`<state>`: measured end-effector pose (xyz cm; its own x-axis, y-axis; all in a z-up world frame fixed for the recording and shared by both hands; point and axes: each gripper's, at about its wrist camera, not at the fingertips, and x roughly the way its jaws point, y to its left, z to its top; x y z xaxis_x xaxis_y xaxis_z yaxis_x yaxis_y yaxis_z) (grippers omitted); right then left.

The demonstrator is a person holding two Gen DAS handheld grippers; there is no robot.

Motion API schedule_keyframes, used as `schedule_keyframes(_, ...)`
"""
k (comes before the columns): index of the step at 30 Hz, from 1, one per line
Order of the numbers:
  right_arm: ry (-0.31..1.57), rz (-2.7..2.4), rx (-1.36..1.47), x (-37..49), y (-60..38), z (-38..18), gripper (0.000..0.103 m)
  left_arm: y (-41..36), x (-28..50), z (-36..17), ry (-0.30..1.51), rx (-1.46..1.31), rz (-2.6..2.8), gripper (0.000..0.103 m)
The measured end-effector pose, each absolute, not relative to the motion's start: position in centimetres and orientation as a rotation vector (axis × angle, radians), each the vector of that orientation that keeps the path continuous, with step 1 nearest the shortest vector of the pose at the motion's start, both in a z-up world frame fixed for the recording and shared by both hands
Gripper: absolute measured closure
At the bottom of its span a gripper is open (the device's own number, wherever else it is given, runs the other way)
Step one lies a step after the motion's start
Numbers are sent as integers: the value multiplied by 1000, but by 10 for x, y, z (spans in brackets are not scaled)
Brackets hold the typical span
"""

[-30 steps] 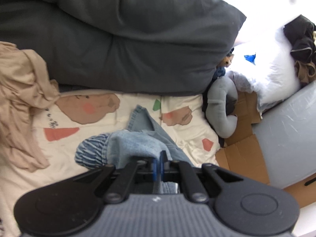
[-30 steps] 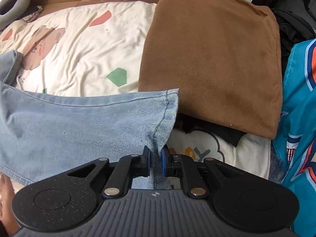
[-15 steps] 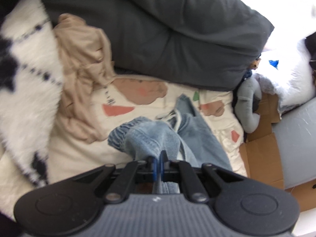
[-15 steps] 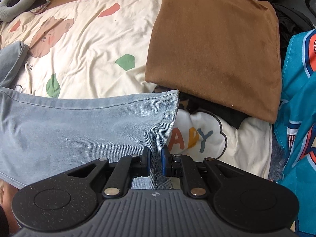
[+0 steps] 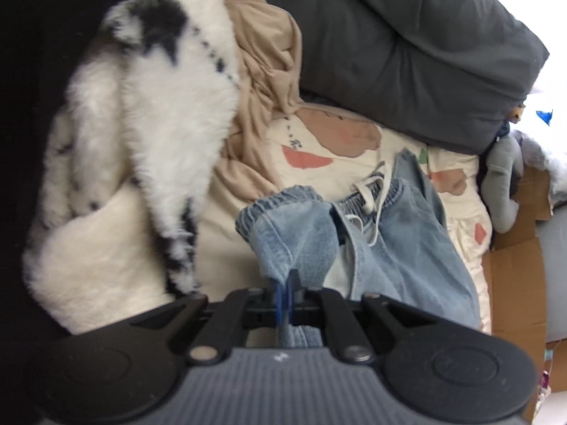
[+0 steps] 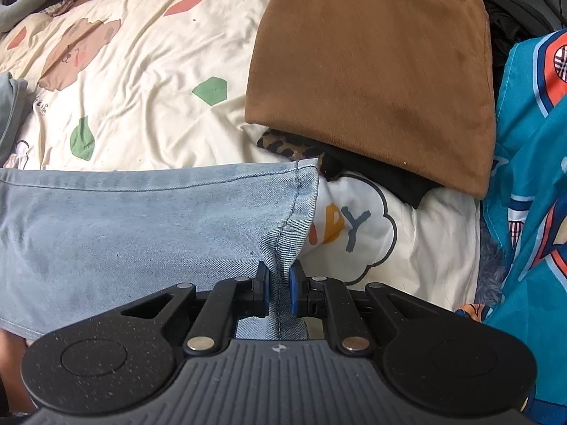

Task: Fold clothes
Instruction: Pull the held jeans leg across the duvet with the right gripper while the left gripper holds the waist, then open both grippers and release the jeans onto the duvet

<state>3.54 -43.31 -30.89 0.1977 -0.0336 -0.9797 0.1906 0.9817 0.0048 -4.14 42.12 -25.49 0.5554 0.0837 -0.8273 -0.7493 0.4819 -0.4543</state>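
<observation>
Denim jeans (image 5: 400, 244), left tool (image 5: 283, 285) pinching waistband, right tool (image 6: 280, 283) clamping hem

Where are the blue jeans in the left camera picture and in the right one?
Left wrist view: the jeans lie in the middle, waistband end, pinched by the left gripper.
Right wrist view: the jeans stretch across the lower left, hem pinched by the right gripper.
Shared landmark: the cream bear-print bedsheet under them.

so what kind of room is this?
Most likely a bedroom, work done on a bed: printed bedsheet, grey pillows at one end, loose clothes around the jeans.
</observation>
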Motion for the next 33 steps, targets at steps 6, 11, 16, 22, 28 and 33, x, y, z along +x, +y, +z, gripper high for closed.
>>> schedule_keyframes(6, 1390, -115, 142, 32, -422, -314, 94, 433, -51, -238, 807, -911, 612, 100)
schedule_keyframes(11, 1397, -86, 153, 30, -410, -317, 94, 434, -68, -247, 852, -907, 633, 100)
schedule_keyframes(16, 1399, -71, 158, 26, -408, -318, 94, 435, -85, -255, 897, -902, 653, 100)
schedule_keyframes(22, 1441, -97, 162, 20, -414, -328, 90, 434, -104, -264, 965, -897, 675, 91)
schedule_keyframes(28, 1415, -130, 150, 20, -419, -315, 73, 434, -110, -245, 1003, -859, 675, 82)
schedule_keyframes(33, 1368, -122, 164, 31, -420, -299, 72, 437, -99, -227, 963, -883, 648, 77)
